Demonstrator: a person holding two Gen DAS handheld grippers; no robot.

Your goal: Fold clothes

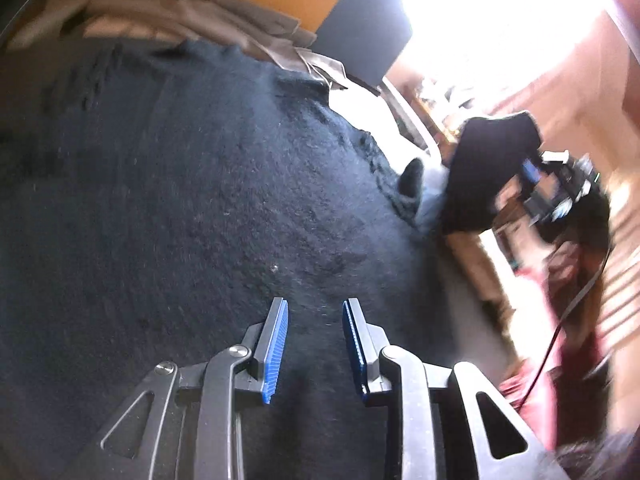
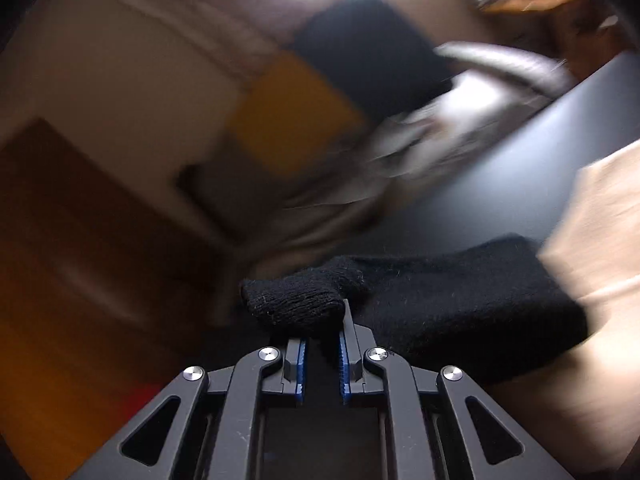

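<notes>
1. One black knit garment (image 1: pixel 192 200) lies spread under the left gripper (image 1: pixel 315 344), fingers apart, holding nothing.
2. Right gripper (image 2: pixel 322 344), at 3 o'clock (blurred), has its fingers clamped on a bunched end of it.
3. Folding looks barely begun; folds remain.

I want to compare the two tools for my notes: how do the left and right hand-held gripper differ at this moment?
The left hand-held gripper has its blue pads apart with nothing between them; the right hand-held gripper is pinched on a fold of the black knit garment. The left one hangs over the flat spread knit; the right one carries a lifted, bunched part. Both have black frames and blue ribbed pads.
</notes>
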